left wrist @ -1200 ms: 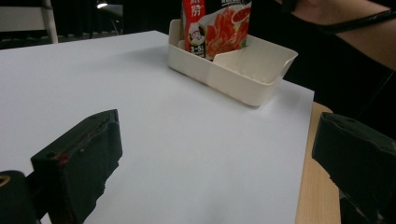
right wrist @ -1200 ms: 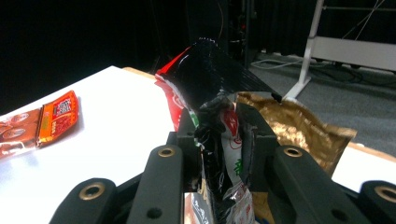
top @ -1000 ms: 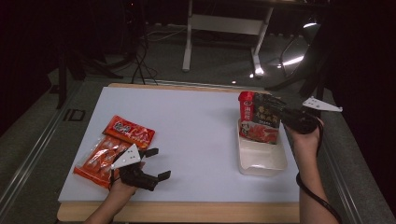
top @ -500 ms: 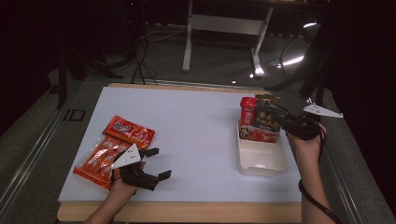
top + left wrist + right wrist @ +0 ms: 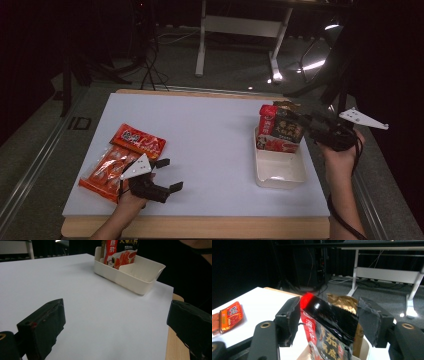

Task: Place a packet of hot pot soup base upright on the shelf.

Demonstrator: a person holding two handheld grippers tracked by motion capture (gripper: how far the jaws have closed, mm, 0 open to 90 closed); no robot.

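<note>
While we stand at the white table (image 5: 210, 135), our right gripper (image 5: 306, 125) reaches to the far end of the cream tub (image 5: 280, 172) on our right side. Its jaws sit on both sides of the top of a dark and red pouch (image 5: 281, 131). In the right gripper view the pouch (image 5: 329, 325) is between the jaws, but we cannot tell if they pinch it tight or only stand close to it. The pouch stands up in the far end of the tub, leaning a bit, and the near part of the tub is bare. Our left gripper (image 5: 167, 176) lies low on the table near the front edge, with its jaws spread wide and nothing between them. Just beside it, on its left, lie two flat red snack packs (image 5: 120, 160), one partly on top of the other.
</note>
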